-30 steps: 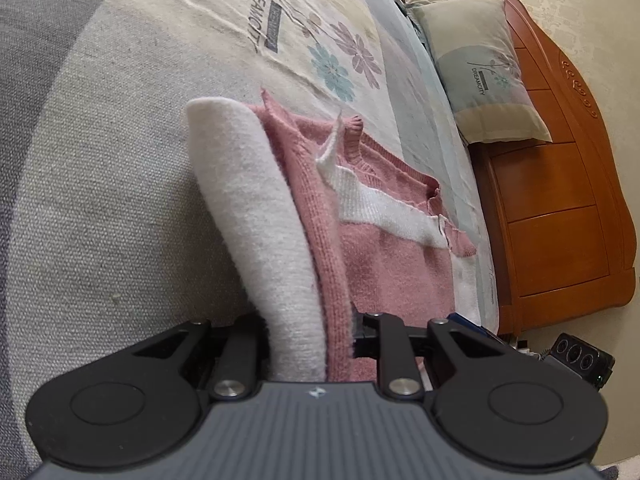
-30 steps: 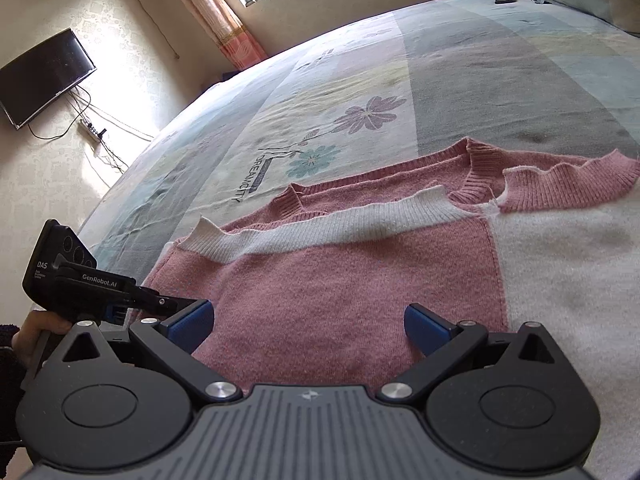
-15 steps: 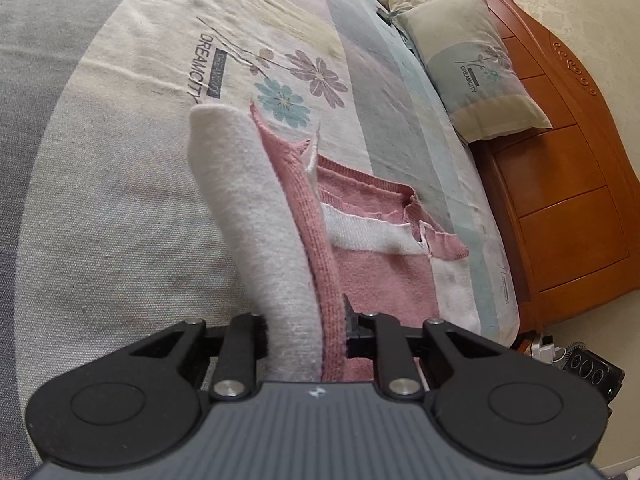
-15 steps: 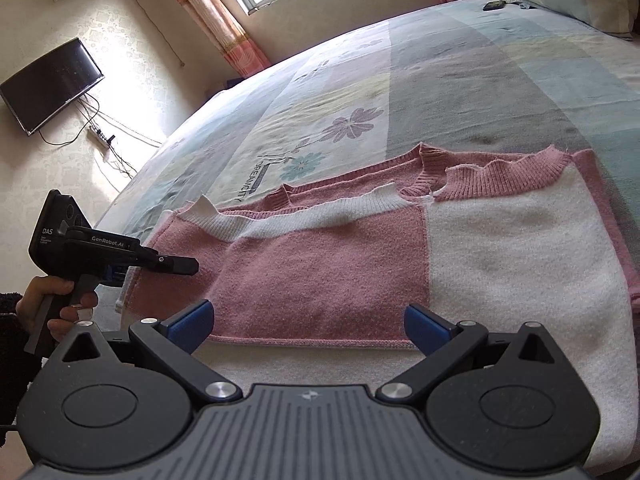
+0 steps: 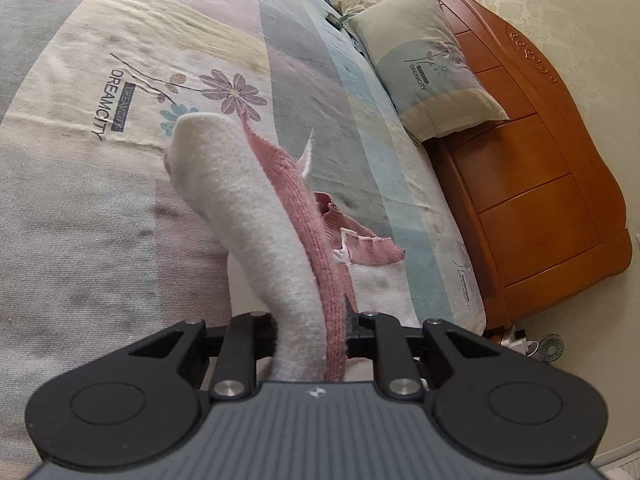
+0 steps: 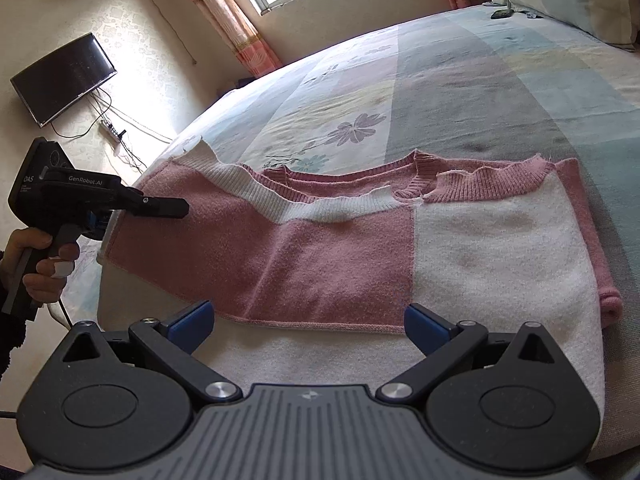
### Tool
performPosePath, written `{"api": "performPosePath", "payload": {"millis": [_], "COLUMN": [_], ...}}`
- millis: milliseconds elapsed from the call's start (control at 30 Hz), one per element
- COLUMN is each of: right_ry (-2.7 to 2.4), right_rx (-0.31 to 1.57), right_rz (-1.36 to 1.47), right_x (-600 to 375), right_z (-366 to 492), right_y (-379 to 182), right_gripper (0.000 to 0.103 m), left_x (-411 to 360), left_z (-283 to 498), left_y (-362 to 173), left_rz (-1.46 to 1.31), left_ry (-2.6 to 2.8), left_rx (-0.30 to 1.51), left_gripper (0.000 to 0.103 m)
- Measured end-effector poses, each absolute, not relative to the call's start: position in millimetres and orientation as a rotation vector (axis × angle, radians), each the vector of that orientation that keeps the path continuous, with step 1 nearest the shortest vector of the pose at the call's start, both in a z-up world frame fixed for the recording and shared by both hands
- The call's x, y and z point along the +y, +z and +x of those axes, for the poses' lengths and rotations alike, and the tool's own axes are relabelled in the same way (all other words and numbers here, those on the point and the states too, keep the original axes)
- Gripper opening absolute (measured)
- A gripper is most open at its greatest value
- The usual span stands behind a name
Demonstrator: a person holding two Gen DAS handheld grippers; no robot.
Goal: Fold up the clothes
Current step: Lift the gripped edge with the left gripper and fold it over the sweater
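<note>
Two grippers over a patchwork bedspread: left gripper apparently pinching the sweater, right gripper jaws wide.

One sweater, two pillows, one television, one fan.

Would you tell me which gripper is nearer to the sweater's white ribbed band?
Left. The left gripper is clamped on the sweater beside the white ribbed band; the right gripper hangs open over the hem, farther off.
</note>
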State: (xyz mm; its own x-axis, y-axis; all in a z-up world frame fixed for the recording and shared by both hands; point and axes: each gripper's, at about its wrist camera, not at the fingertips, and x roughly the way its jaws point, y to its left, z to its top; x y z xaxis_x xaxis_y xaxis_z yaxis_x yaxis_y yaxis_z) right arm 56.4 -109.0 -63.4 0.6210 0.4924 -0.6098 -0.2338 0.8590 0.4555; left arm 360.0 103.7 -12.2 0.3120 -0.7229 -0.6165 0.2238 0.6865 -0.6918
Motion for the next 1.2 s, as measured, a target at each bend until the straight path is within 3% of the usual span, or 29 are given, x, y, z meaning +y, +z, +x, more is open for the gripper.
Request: {"api": "performPosePath", "payload": {"millis": [533,1200], "right_ry": [0.343,0.201], "right_rx": [0.774,0.734], "right_rz": [0.331,0.432], "right_x": [-146.7,-214.9], "right_z": [25.2,-6.9], "right_y": [-53.9,-57.9], "right_gripper": [0.103,0.103], "left_x": [5.6,-147.4], "left_z": [358.6,383.6], "left_y": [13.2,-32.9], "left_rz": [-0.541,-0.373], "left_ry": [-0.747,-0.75], "left_rx": [1.082,1.262], "left_gripper": [0.018,0.019]}}
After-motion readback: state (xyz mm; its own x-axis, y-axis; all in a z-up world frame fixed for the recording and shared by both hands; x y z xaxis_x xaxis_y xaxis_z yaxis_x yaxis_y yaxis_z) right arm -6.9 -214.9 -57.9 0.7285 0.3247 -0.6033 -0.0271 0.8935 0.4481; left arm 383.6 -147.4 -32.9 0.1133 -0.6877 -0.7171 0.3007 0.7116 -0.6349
